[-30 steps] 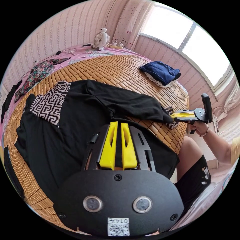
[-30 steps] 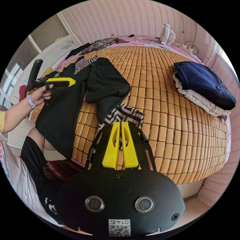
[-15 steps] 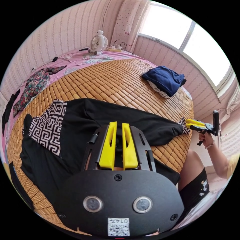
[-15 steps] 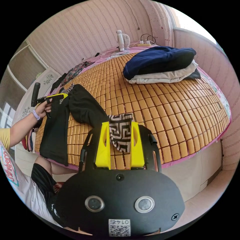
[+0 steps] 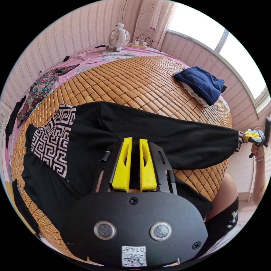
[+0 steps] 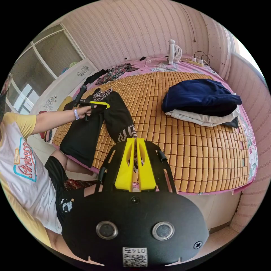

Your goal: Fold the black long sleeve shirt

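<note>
The black long sleeve shirt (image 5: 113, 127) lies spread on a bamboo mat (image 5: 127, 82), with a black-and-white patterned panel (image 5: 50, 141) at its left side. My left gripper (image 5: 134, 139) rests on the shirt's body, jaws shut with black cloth in the slit; in the right gripper view the left gripper (image 6: 106, 106) sits where sleeve and body meet. My right gripper (image 6: 135, 139) is shut on the patterned cuff (image 6: 127, 131). In the left gripper view the right gripper (image 5: 248, 135) holds that sleeve stretched straight past the mat's edge.
A folded stack of navy and pale clothes (image 6: 203, 98) sits on the mat's far right. A small fan (image 5: 117, 36), a power strip and a floral garment (image 5: 39, 87) lie at the back on the pink sheet. The person's leg (image 5: 225, 192) is by the bed edge.
The right gripper opened around the patterned cuff, shut on it and drew the sleeve, which lay bunched on the mat, out straight to the right. The left gripper stayed on the shirt.
</note>
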### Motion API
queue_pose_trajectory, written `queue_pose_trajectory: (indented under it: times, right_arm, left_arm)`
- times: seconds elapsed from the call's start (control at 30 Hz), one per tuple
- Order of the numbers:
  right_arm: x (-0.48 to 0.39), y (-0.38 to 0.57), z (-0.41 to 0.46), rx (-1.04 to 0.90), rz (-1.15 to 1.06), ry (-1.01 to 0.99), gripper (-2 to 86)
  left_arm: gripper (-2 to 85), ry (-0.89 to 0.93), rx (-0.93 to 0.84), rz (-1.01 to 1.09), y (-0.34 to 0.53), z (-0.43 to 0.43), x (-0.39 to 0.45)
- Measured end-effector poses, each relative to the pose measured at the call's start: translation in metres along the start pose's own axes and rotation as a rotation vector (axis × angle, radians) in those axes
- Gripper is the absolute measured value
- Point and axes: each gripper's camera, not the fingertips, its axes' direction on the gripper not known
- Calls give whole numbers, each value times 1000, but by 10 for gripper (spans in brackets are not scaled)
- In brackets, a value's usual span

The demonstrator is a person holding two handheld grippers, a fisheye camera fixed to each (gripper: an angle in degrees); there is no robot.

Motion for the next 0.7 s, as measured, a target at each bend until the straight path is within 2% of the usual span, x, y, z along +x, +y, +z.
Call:
queue_pose_trajectory:
  times: [0.03,0.1,0.17,0.3,0.43,0.47,0.5,0.57,0.7]
  right_arm:
    - [9,-4,1,-21,26,18,2]
    - [36,-9,15,-132,176,235,2]
    - [42,-6,25,-143,239,314,2]
    - [22,0,52,-62,205,145,2]
    - [10,10,97,-198,153,164,2]
    - [4,15,94,-123,129,192,2]
    - [4,19,97,-163,131,245,1]
    - [3,21,95,-163,116,235,1]
    - [1,21,96,-190,122,217,0]
  left_arm:
    - [41,17,16,-1,-1,-4,-1]
    - [42,68,16,-21,-3,-6,-5]
    - [43,93,29,-44,-6,-9,-11]
    - [46,66,29,-53,-12,-6,-17]
    - [50,33,60,-158,-14,3,-29]
    - [48,48,64,-188,-15,7,-33]
    - [47,54,67,-198,-16,9,-34]
    - [43,108,65,-172,-23,16,-33]
    - [38,43,66,-135,-33,18,-27]
